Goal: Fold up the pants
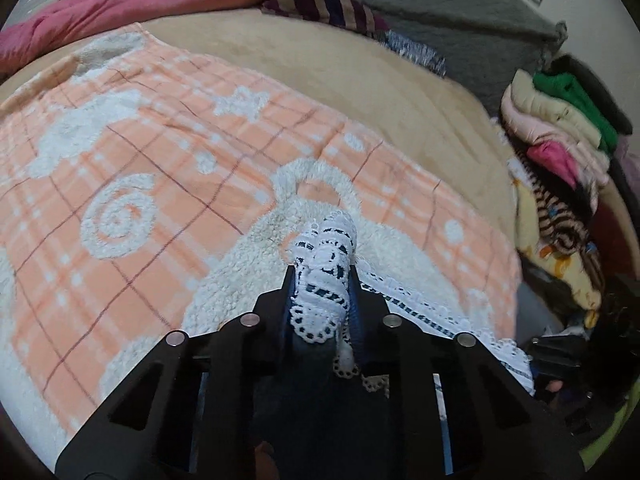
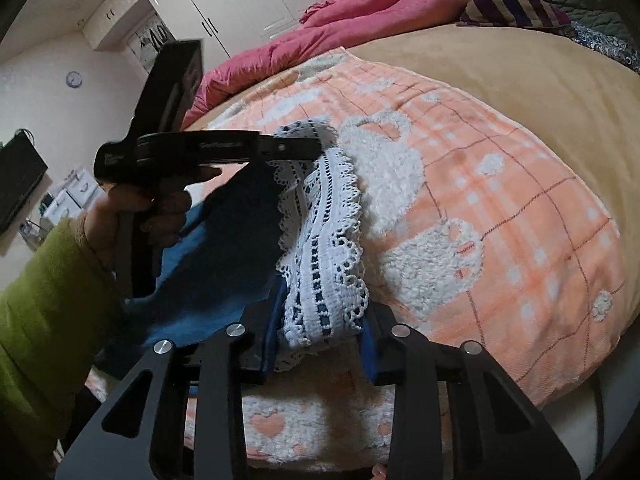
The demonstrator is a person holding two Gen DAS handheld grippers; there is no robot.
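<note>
**Both grippers pinching lace hem of pants above the bed**

Left gripper (image 1: pixel 322 280) clamped on the white lace trim (image 1: pixel 324 268) of the dark blue pants (image 2: pixel 224 240), lace bunched between the blue pads. Right gripper (image 2: pixel 320 332) likewise pinched on a folded stretch of the same trim, pads pressing from both sides. Pants held up between the two grippers, blue cloth sagging toward the lower left in the right wrist view, over a peach-and-white checked blanket (image 1: pixel 160 168) on the bed. Left hand (image 2: pixel 152 208) in a green sleeve (image 2: pixel 44 300) wrapped round the gripper handle. Pink quilt (image 2: pixel 320 20) bunched at the far edge; stacked clothes (image 1: pixel 560 140) beside the bed.
</note>
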